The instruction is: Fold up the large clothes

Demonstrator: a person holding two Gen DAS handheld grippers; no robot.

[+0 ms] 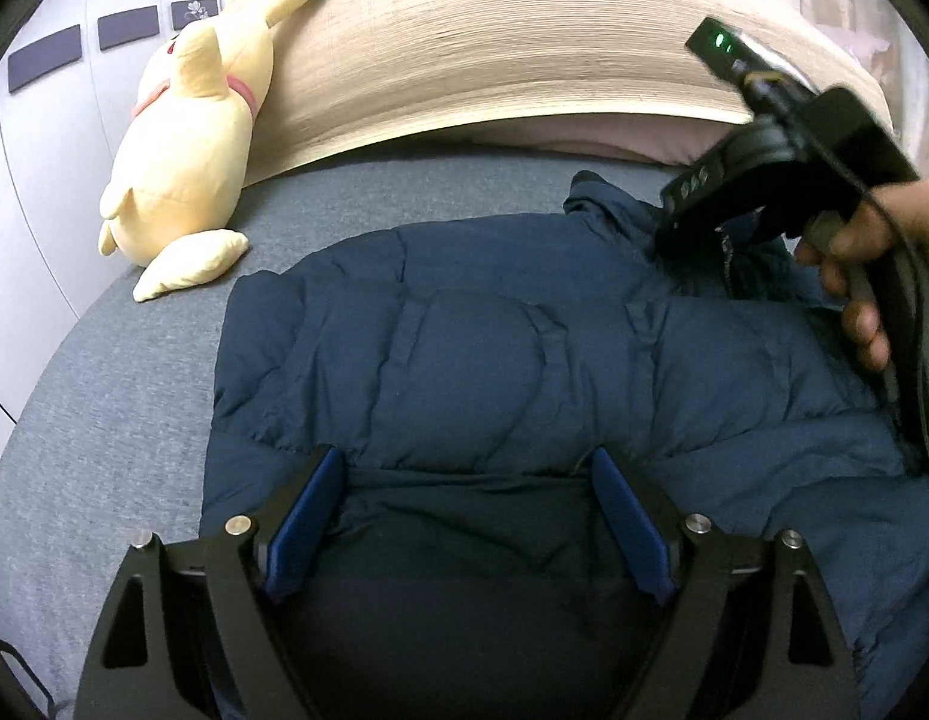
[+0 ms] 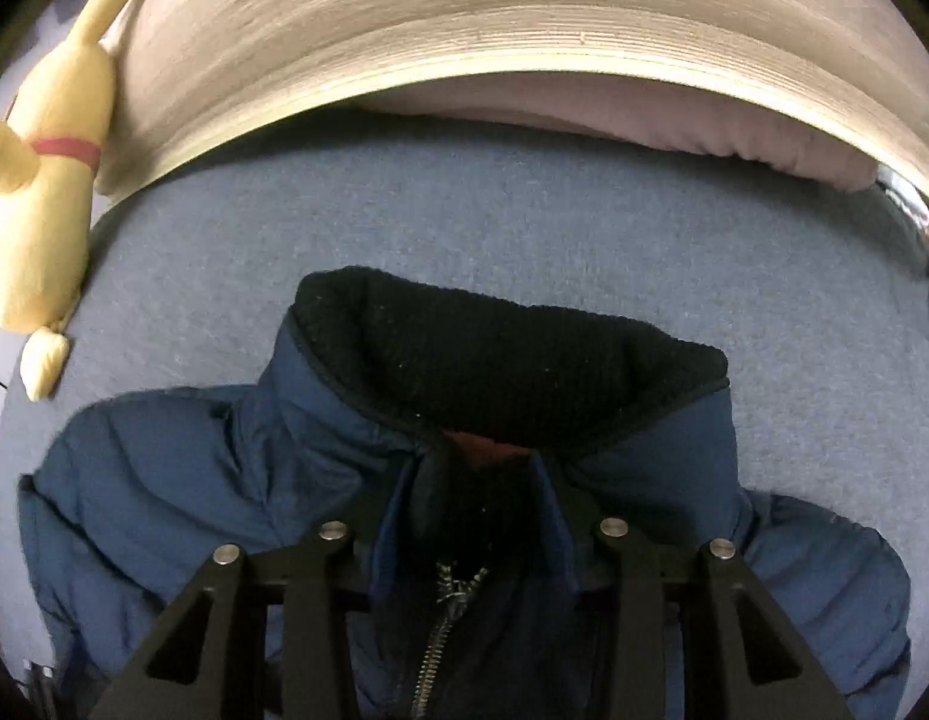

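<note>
In the left wrist view, the left gripper (image 1: 464, 516) is seen nearest, its blue-padded fingers (image 1: 305, 516) spread wide over the hem of a navy padded jacket (image 1: 476, 348), nothing pinched between them. The jacket is laid on a grey bed sheet (image 1: 104, 408). A yellow plush toy (image 1: 188, 138) is propped against the beige headboard (image 1: 494, 48). The right gripper (image 1: 692, 228) is held by a hand (image 1: 866, 264) at the collar.

In the right wrist view, the right gripper (image 2: 482, 510) is closed on the jacket's front just below the black fleece collar (image 2: 494, 360), astride the zipper (image 2: 440, 630).
</note>
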